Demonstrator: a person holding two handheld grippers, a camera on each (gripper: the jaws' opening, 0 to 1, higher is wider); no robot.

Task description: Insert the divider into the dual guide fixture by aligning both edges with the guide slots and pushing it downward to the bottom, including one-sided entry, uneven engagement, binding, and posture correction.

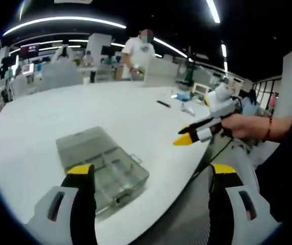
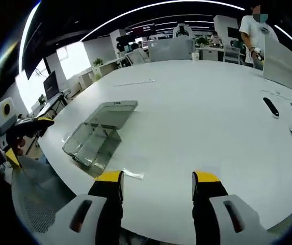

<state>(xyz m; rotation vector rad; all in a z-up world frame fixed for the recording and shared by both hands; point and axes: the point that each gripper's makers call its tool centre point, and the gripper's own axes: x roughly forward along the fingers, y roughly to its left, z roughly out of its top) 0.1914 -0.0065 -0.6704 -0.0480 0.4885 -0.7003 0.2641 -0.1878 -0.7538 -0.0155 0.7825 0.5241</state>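
Clear plastic fixture box (image 1: pixel 103 166) lay flat on white table (image 1: pixel 59 117), near its edge: transparent grey-tinted tray with inner partitions, lid swung open flat behind it in right gripper view (image 2: pixel 99 133). Small clear strip, possibly divider (image 2: pixel 129 174), lay on table just beside box; too small to be sure. Left gripper (image 1: pixel 151 176) hovered over box, jaws apart, holding nothing. Right gripper (image 2: pixel 157 185) above bare table, jaws apart, holding nothing. Black pen (image 2: pixel 271 106) lay well apart. Person (image 1: pixel 139 51) stood at far side.
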